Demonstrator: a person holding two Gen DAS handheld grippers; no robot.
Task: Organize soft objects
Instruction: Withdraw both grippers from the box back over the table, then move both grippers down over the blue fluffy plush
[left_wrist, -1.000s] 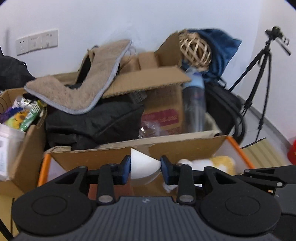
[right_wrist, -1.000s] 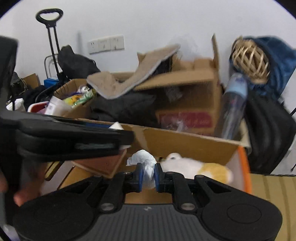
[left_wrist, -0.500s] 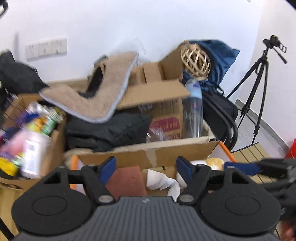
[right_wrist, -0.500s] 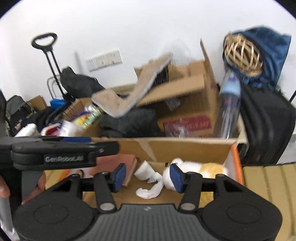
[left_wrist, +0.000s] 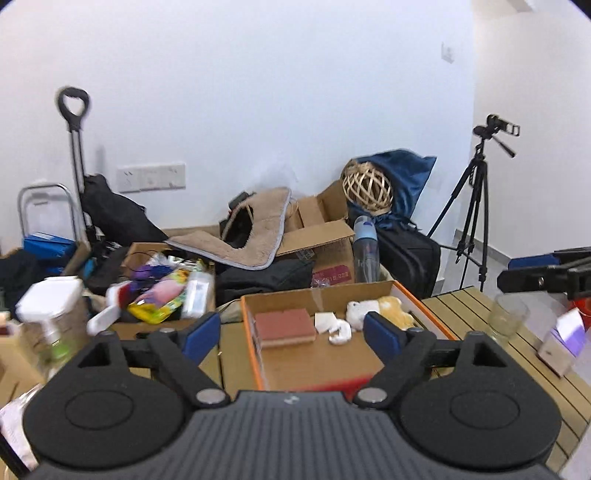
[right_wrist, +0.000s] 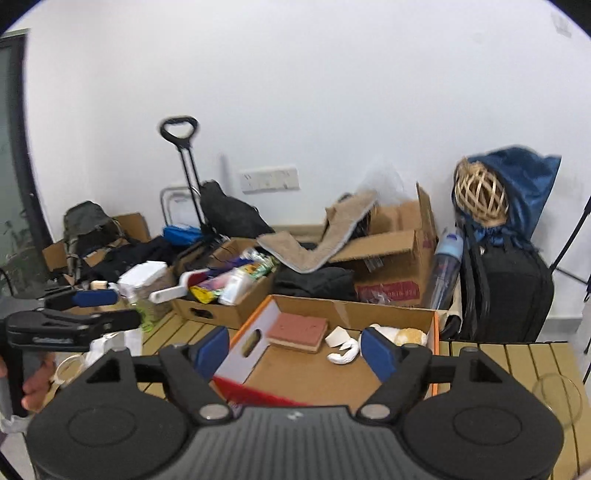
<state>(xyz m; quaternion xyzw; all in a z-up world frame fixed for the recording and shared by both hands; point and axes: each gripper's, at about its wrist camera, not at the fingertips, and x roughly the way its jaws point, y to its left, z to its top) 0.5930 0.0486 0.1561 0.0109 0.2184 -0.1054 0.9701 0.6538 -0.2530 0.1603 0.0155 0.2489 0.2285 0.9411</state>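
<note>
Both tongs, left (left_wrist: 291, 334) and right (right_wrist: 295, 349), have just been opening — empty; white cloth (right_wrist: 343, 349) looks limp, light — pinch any fold.

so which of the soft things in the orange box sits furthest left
The reddish-brown sponge, flat by the box's left wall. The crumpled white tissue lies mid-box, and the white-and-yellow plush toy is off to the right.

box (right_wrist: 437, 334): orange rim | sponge (right_wrist: 297, 329): reddish-brown | tissue (right_wrist: 341, 348): white | plush toy (right_wrist: 402, 336): white-yellow
</note>
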